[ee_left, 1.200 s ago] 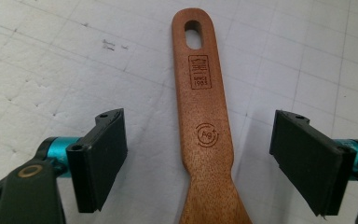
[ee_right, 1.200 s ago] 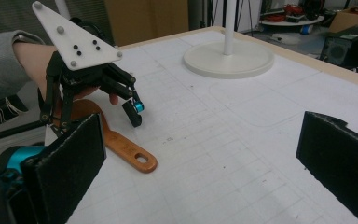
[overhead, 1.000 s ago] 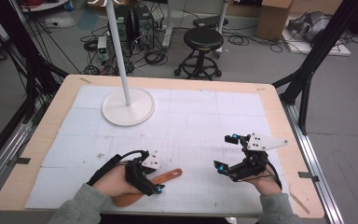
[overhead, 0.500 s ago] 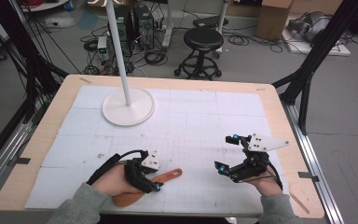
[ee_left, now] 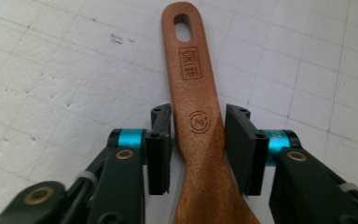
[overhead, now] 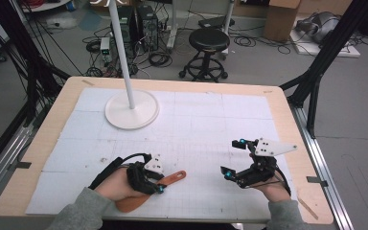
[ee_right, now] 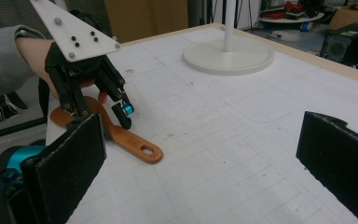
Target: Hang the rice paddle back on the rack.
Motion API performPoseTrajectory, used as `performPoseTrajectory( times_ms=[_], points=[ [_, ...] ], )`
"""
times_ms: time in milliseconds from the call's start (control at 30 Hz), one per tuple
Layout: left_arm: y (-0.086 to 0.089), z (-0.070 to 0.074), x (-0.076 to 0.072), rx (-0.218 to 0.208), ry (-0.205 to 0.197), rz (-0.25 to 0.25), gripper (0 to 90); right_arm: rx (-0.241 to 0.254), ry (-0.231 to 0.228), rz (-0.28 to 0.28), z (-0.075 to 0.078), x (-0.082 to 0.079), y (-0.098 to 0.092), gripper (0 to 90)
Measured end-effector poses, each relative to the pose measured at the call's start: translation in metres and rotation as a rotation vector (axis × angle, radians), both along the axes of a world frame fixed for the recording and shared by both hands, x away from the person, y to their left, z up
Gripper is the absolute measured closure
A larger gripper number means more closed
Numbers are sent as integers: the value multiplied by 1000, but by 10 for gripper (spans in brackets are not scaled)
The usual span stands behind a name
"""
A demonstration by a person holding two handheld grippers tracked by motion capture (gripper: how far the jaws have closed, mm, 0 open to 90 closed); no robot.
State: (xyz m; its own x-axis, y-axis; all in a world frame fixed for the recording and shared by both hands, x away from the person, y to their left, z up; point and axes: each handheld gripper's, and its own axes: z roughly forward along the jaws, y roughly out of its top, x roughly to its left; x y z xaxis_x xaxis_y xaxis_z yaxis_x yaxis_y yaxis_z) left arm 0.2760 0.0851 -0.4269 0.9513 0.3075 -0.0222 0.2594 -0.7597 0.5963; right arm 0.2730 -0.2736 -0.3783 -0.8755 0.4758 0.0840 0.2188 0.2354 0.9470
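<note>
On the white gridded counter, well to the person's side of the white pole stand with the round base: a brown wooden spatula, flat on the surface. Lies slantwise, slotted handle end aimed away from the person and off to the right of that stand, broad blade nearer the counter's front edge, under the left hand.

Straddled at the neck by the left claw, squarely in line with the long axis (handle running straight out between the two black pads in the left gripper view). Has just been closing in on that handle, yet is not clamped so far: a sliver of gap on one side, near contact on the other, so released rather than gripping, by the look of it. Calls only for a further squeeze across the narrow width, no reaching, no turning.

Farther right of the stand, well apart from the spatula: the right claw, spread wide, nothing between its pads. Plainly the left as the nearer one for the pickup.
</note>
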Motion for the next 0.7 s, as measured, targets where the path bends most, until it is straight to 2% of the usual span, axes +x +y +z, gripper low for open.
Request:
performPoseTrajectory(
  times_ms=[433,467,567,700],
  points=[
    [0,1,-1,5,-3,8,646,-2,-1,-1,0,-1,-1,0],
    [-1,1,-2,-4,-9,13,649,0,1,-1,0,-1,-1,0],
    [0,1,-4,4,-33,3,649,2,-3,-2,0,-1,-2,0],
    [2,3,-5,5,-33,9,649,2,1,-3,0,-1,-2,0]
  ],
)
